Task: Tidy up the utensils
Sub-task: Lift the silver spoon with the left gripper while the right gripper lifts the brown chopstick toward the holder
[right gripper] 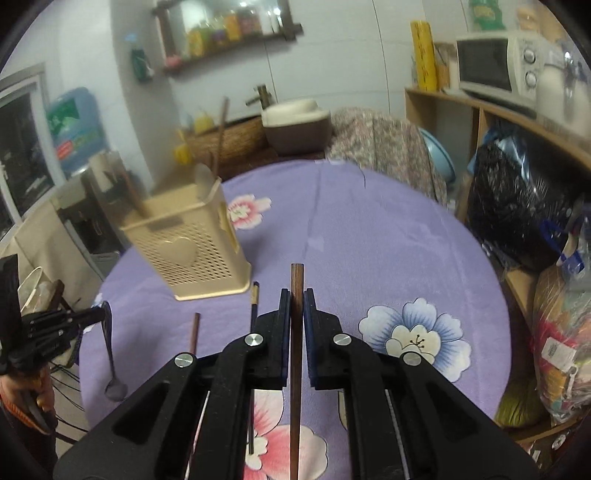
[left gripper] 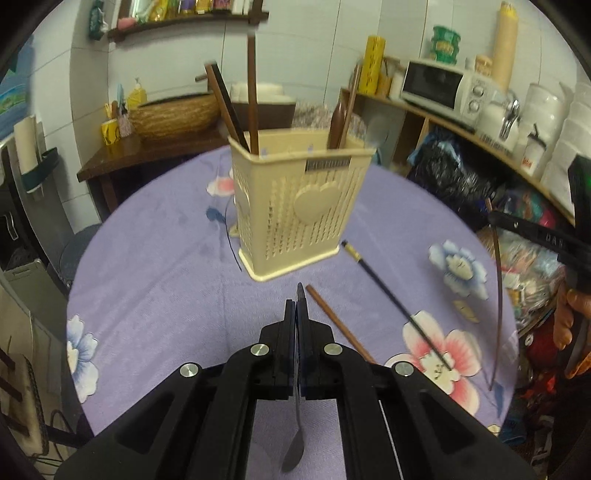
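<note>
Two chopsticks (left gripper: 340, 325) lie loose; left gripper (left gripper: 297, 306) clamps spoon (left gripper: 294, 450), right gripper (right gripper: 295, 295) clamps chopstick (right gripper: 295, 369).

the wall (left gripper: 314, 44) ahead is pale, large-tiled, with a dark wooden shelf (left gripper: 184, 22) of bottles and packets high up, ahead and to the left. below it a dark wooden counter (left gripper: 140, 155) carries a woven basket (left gripper: 173, 114) and a basin (right gripper: 295, 125). ahead to the right, a light wooden shelf unit (left gripper: 443, 125) bears a white microwave (left gripper: 439, 85). far left stands a blue water bottle (right gripper: 74, 125). the round table's lilac flowered cloth (right gripper: 369, 240) lies just below, evenly lit.
</note>
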`<act>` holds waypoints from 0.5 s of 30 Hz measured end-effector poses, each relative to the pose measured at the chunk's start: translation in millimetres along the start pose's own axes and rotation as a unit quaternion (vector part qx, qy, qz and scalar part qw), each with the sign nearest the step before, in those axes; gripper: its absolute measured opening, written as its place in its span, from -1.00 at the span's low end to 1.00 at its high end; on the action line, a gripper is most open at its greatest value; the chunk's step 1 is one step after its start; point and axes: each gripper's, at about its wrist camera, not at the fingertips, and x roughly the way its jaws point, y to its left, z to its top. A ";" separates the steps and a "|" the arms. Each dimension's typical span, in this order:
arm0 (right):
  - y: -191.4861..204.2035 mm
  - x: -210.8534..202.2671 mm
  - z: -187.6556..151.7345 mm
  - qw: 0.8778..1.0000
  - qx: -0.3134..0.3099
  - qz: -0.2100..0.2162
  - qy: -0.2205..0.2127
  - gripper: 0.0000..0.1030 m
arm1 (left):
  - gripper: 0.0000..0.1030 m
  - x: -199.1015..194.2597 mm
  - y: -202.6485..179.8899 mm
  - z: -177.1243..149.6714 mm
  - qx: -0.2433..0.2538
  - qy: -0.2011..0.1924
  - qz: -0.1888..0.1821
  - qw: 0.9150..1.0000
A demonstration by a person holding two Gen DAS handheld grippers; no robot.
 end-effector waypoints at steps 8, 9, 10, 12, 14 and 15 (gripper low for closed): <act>2.8 -46.6 -4.8 0.999 -0.013 0.019 -0.030 -0.85 | -0.95 -36.9 -4.9 3.9 0.006 -0.044 -0.005 0.999; 2.5 -47.5 -4.7 0.999 -0.014 0.019 -0.031 -0.84 | -0.95 -36.3 -5.0 3.9 0.005 -0.044 -0.005 0.999; 2.6 -49.6 -4.3 0.999 -0.014 0.021 -0.032 -0.85 | -0.95 -35.8 -4.1 4.0 0.004 -0.044 -0.005 0.999; 2.6 -53.5 -4.1 0.999 -0.012 0.024 -0.035 -0.85 | -0.95 -34.9 -2.7 4.9 0.000 -0.044 -0.006 0.999; 3.2 -61.0 -3.3 0.999 -0.013 0.024 -0.044 -0.85 | -0.95 -38.3 -0.9 4.1 -0.002 -0.047 -0.008 0.999; 4.1 -64.9 -1.9 0.998 -0.014 0.026 -0.049 -0.85 | -0.95 -40.1 0.4 4.9 -0.003 -0.049 -0.009 0.999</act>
